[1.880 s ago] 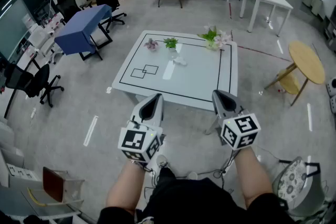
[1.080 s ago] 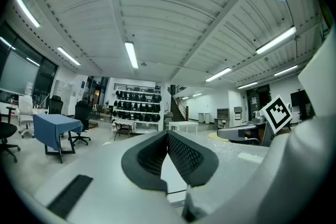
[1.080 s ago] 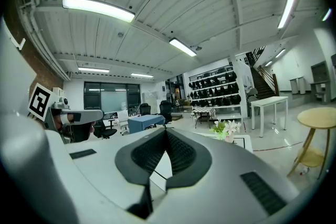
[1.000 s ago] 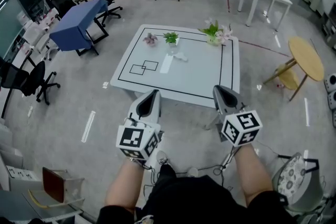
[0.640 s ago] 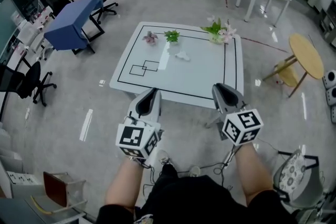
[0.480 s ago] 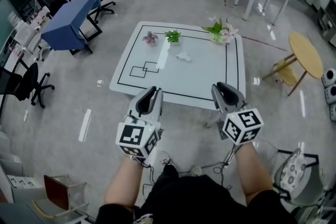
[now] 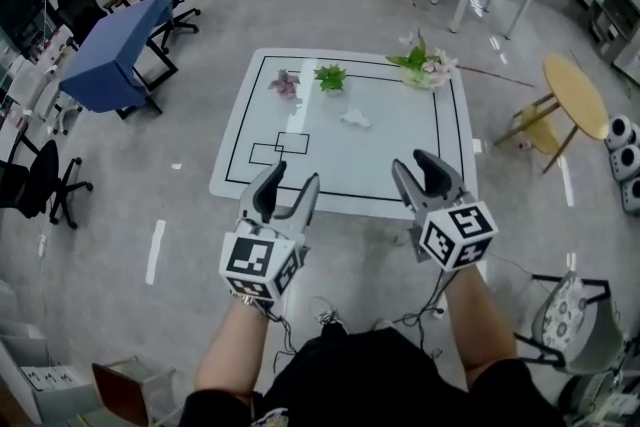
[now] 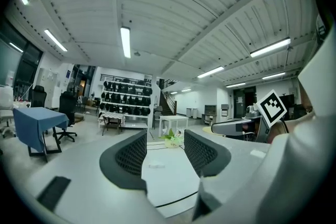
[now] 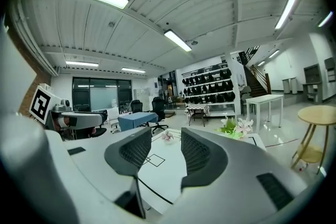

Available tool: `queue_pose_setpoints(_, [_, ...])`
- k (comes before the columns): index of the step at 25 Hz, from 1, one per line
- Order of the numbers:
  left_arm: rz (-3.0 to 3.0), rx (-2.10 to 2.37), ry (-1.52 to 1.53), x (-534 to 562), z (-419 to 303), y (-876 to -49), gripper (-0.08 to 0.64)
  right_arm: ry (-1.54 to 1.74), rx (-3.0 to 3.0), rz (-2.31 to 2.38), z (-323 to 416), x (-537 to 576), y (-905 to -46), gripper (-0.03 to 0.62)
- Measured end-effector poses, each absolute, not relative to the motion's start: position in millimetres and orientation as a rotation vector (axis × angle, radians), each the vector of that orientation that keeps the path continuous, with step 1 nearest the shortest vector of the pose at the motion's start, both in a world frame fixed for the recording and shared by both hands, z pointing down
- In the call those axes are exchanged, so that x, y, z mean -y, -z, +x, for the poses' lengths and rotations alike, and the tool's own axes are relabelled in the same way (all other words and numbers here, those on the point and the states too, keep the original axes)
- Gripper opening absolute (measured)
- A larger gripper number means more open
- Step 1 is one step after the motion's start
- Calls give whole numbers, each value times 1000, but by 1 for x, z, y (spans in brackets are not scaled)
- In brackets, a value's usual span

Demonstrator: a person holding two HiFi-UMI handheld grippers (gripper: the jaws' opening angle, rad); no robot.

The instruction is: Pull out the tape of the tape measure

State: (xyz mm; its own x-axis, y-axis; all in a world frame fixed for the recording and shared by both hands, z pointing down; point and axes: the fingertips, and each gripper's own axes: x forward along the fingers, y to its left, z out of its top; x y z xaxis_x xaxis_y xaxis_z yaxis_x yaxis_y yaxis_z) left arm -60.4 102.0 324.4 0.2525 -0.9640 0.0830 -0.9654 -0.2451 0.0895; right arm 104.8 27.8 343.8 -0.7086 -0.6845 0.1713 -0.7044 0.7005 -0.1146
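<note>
Big open lab workspace: grey floor (image 7: 150,175), line-marked white table (image 7: 400,155) centre, office chairs (image 7: 40,177) and blue-covered desk (image 7: 110,55) left, stocked shelving (image 8: 126,96) far, strip lights (image 8: 125,42) overhead.

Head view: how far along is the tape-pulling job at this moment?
Done: nothing visible; no tape is drawn out. The small white object on the table, possibly the tape measure, lies untouched. In hand: left tongs and right tongs hover by its near edge; their jaws have just been opening, nothing between them. Left: reach it, grip it, pull the tape.
</note>
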Motion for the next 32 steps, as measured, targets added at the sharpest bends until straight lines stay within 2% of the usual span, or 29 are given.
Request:
queue_pose_setpoints(15, [2442,1754,-12,-70,-101,-327,221,-280,2774,1177,56,6,-342,186])
queue_pose_setpoints(32, [2353,1810,-16,29,-90,-346,221,-319,2766,1048,64,110,-374,192])
